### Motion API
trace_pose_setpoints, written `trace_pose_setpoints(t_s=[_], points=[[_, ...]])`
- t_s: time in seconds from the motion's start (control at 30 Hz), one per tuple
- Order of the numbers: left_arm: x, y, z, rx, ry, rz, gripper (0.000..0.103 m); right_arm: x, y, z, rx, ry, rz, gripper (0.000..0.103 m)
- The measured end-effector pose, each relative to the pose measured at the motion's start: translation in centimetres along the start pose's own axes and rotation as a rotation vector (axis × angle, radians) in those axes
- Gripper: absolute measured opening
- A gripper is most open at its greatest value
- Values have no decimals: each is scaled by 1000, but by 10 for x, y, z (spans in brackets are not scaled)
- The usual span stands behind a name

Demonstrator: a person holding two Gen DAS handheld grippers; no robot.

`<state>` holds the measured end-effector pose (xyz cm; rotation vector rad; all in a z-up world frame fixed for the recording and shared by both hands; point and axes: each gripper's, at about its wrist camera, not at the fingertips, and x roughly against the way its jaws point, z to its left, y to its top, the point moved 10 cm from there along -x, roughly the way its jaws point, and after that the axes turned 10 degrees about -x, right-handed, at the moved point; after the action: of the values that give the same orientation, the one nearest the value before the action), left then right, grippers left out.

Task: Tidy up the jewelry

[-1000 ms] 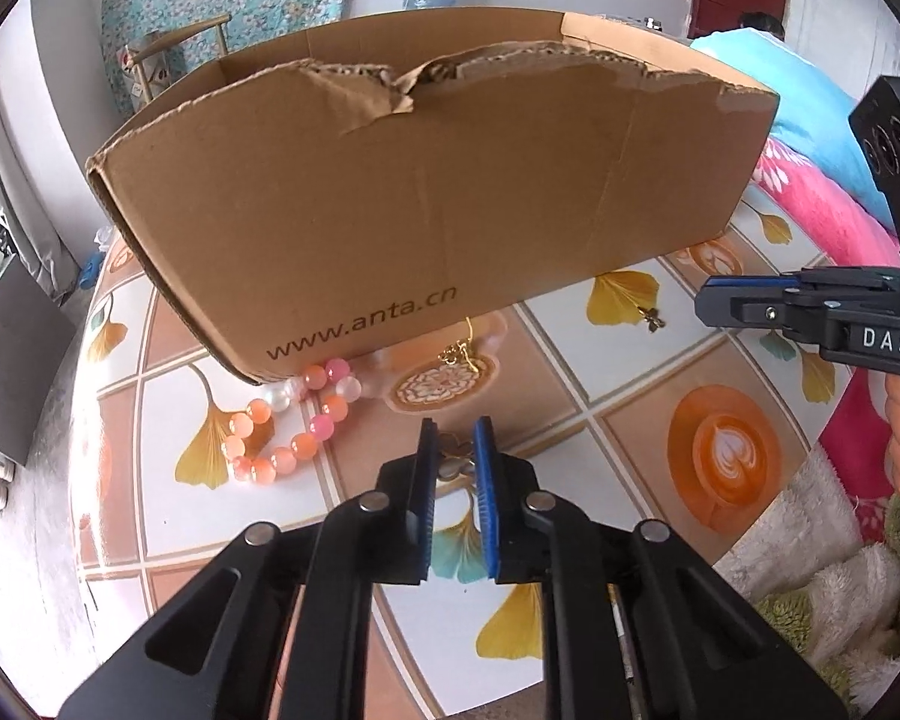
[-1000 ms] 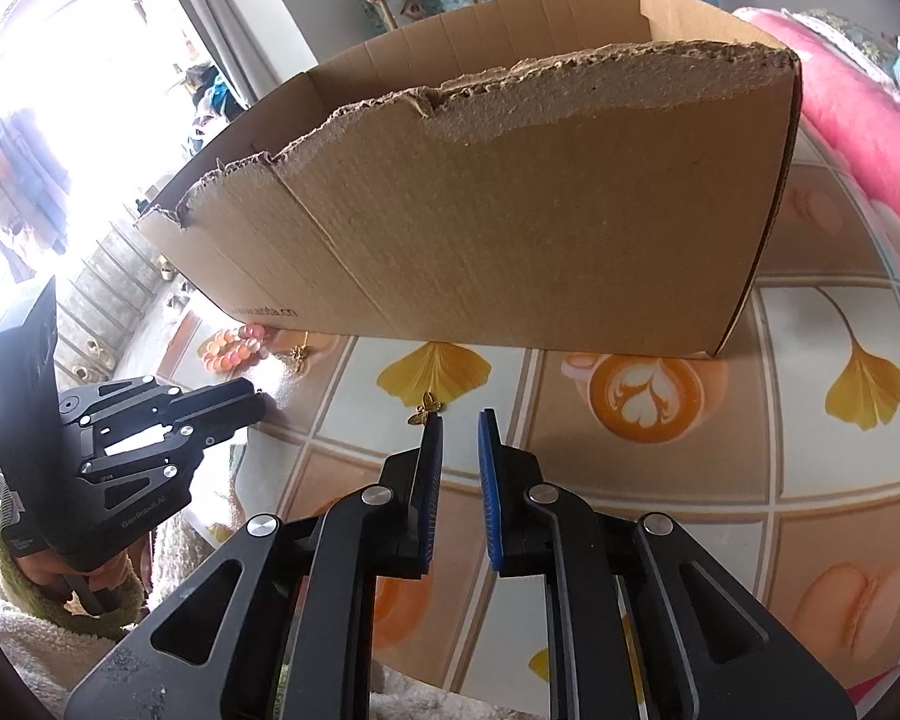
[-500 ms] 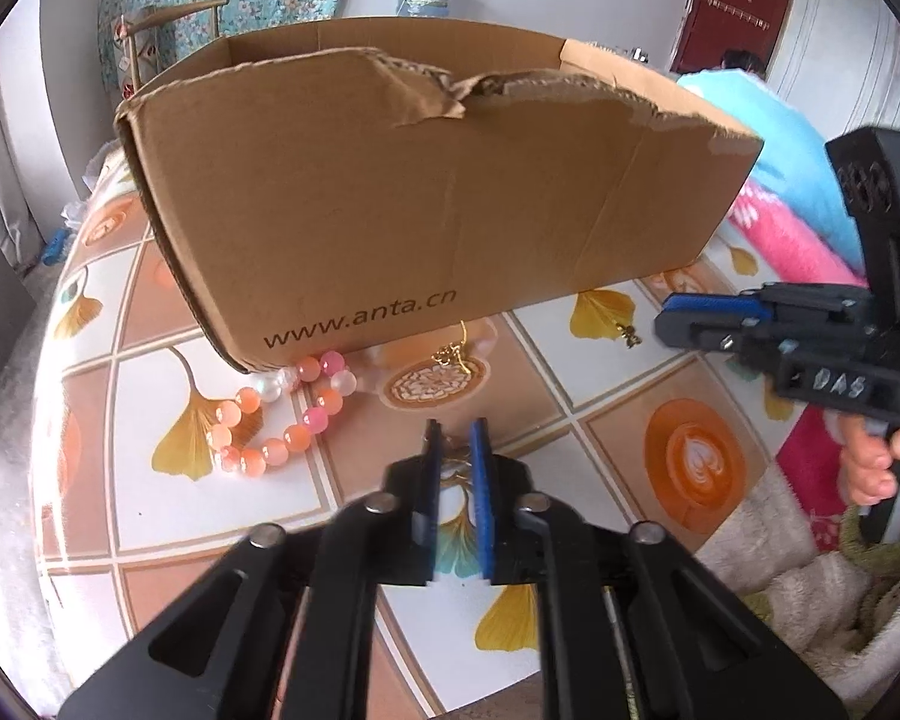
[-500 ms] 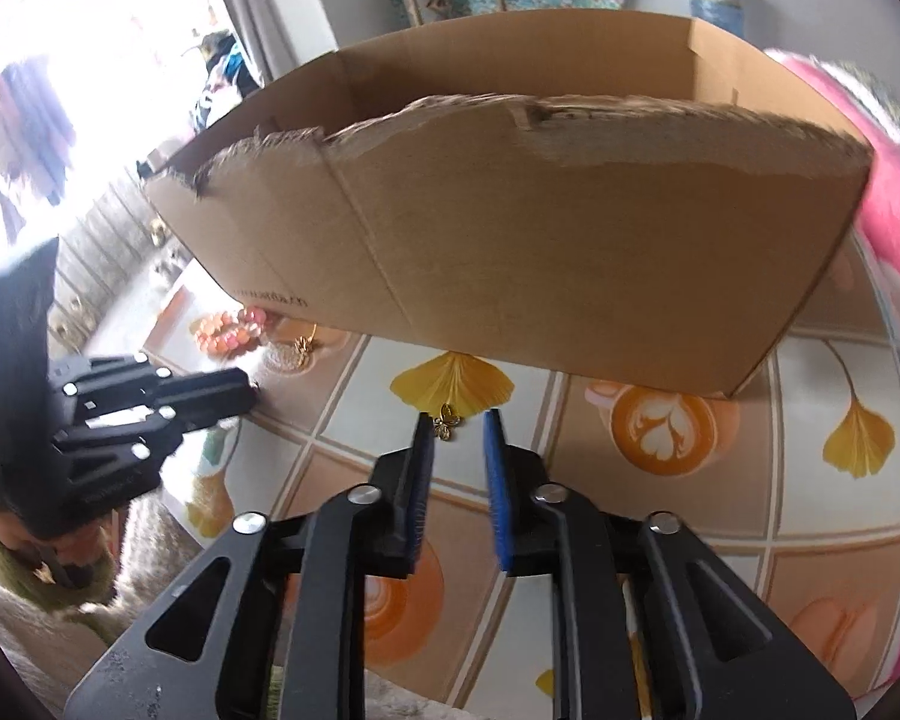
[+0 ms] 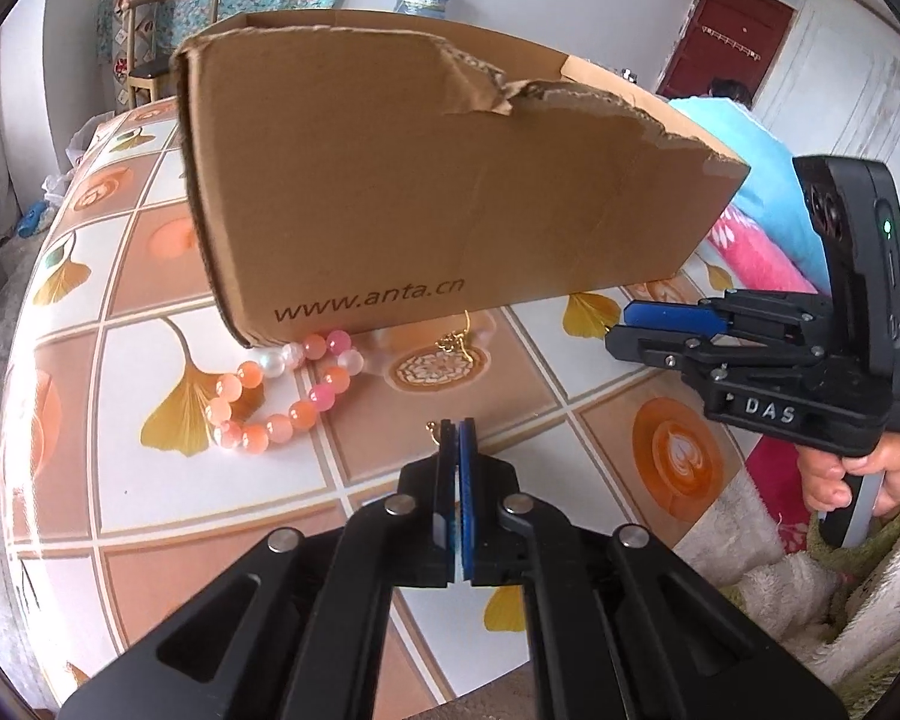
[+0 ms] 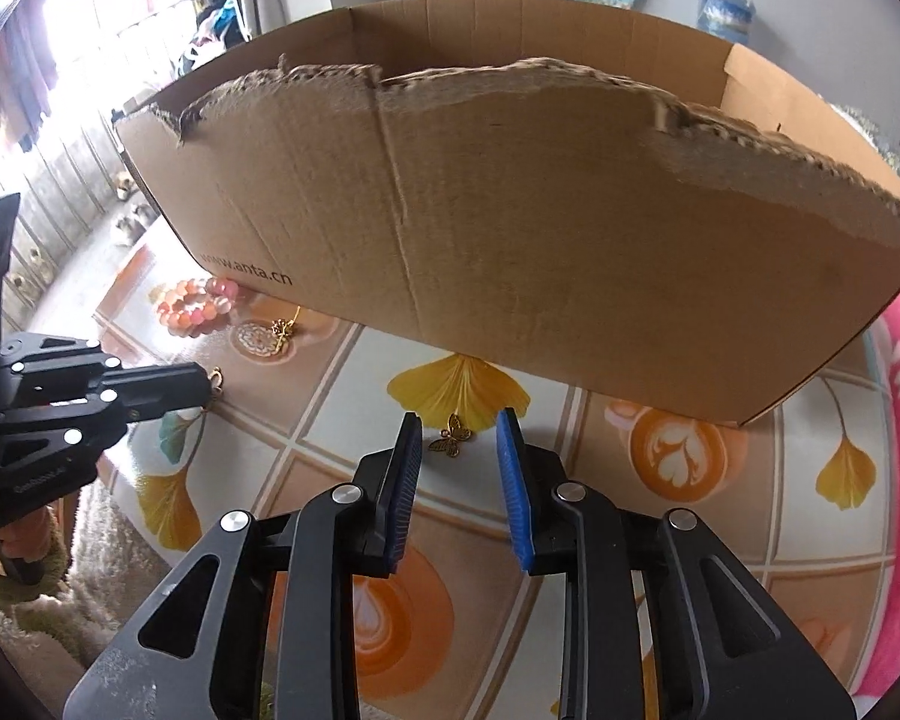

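**Left claw pinched on a gold piece, right claw poised over the butterfly**

Your left claw (image 5: 457, 423) is squeezed together, and a small gold earring (image 5: 432, 427) pokes out at its tip, clamped between the pads just above the worktop (image 5: 120, 480). Your right claw (image 6: 459, 420) stands apart over the tiled cloth, with the gold butterfly charm (image 6: 452, 439) lying flat between its blue pads (image 6: 403, 480), untouched. Beyond both sits the torn cardboard box (image 5: 450, 192). Tucked against its near-left corner you have the pink bead bracelet (image 5: 282, 396), and a gold pendant (image 5: 459, 342) rests just beside it.
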<state>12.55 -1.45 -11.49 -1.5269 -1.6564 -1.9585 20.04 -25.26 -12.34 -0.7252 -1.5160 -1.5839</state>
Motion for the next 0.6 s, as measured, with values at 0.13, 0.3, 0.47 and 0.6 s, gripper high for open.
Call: trace_pose_setpoints(t_s=[0.13, 0.3, 0.47, 0.6], points=[[4, -1, 2, 14, -10, -19, 1, -2, 0, 10, 7, -28, 12, 21], [11, -4, 6, 22, -10, -37, 1, -6, 2, 15, -6, -30, 26, 6], [18, -6, 9, 26, -7, -43, 1, -8, 4, 23, -29, -7, 23, 6], [17, -4, 5, 19, 1, -42, 1, -6, 4, 21, -47, 16, 25, 5]])
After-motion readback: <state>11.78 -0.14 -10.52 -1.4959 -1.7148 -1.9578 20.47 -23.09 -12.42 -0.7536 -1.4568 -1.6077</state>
